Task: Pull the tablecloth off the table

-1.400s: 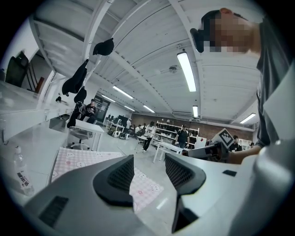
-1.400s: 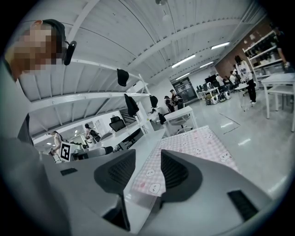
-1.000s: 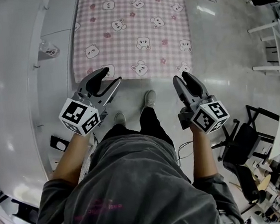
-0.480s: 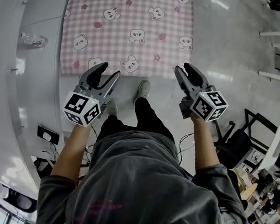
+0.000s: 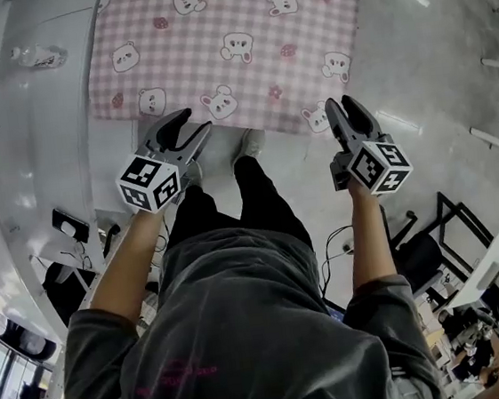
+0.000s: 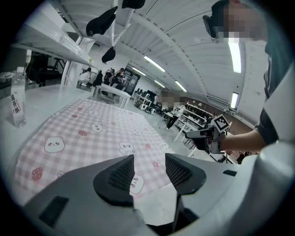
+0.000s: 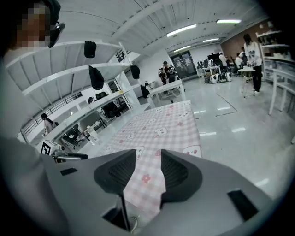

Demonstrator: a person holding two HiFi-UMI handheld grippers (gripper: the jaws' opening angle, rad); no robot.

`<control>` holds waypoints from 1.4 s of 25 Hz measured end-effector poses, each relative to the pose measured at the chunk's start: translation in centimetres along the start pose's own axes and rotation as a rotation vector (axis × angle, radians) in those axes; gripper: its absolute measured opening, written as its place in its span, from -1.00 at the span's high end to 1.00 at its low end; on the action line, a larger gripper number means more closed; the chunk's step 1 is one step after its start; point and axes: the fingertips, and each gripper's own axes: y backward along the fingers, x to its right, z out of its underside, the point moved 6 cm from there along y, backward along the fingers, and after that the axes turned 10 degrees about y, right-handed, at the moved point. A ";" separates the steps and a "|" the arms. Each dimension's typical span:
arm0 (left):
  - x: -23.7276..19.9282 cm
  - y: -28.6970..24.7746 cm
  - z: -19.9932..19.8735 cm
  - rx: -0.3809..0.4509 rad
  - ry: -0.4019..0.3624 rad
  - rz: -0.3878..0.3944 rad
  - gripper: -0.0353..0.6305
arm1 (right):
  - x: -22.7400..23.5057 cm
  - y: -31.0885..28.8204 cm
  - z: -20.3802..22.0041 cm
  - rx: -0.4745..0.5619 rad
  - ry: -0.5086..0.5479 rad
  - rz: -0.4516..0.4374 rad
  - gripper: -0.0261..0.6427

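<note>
The pink checked tablecloth (image 5: 240, 34) with its bear print lies spread flat across the top of the head view. It covers the tabletop (image 5: 51, 109) there, and its near edge runs across the middle of the frame, just above the person's feet. A clear bottle (image 5: 36, 56) stands on the bare white surface at the upper left, beside the cloth and not on it. The left gripper (image 5: 189, 125) is held at the near left corner of the cloth. In its own view the jaws are spread, with the cloth's edge and a strip of bare white surface showing through the gap and nothing pinched. The right gripper (image 5: 342, 105) is at the near right corner, also with its jaws apart. In the right gripper view the checked fabric fills the gap between them and a hanging edge shows low in the frame, but neither pad presses on it. Whether that fabric sits inside the gap or just beyond it cannot be told. As for progress, the end the task asks for is not here, since the whole cloth rests on the tabletop with no bunching or overhang beyond its near edge. Judged from this, what is left is taking hold of the near corners and drawing the cloth clear.
</note>
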 end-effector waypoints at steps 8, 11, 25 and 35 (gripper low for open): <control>-2.2 -2.3 5.5 -0.059 0.144 -0.064 0.26 | 5.6 -1.9 4.1 -0.096 -0.011 0.073 0.46; -3.4 -2.6 7.7 -0.068 0.206 -0.096 0.26 | 7.1 -2.7 5.6 -0.129 -0.012 0.096 0.46; -7.4 -4.8 13.1 -0.062 0.408 -0.168 0.21 | 11.4 -4.1 10.7 -0.195 -0.078 0.116 0.46; -8.7 -6.1 12.9 -0.027 0.507 -0.178 0.32 | 11.7 -5.0 12.5 -0.203 -0.137 0.074 0.46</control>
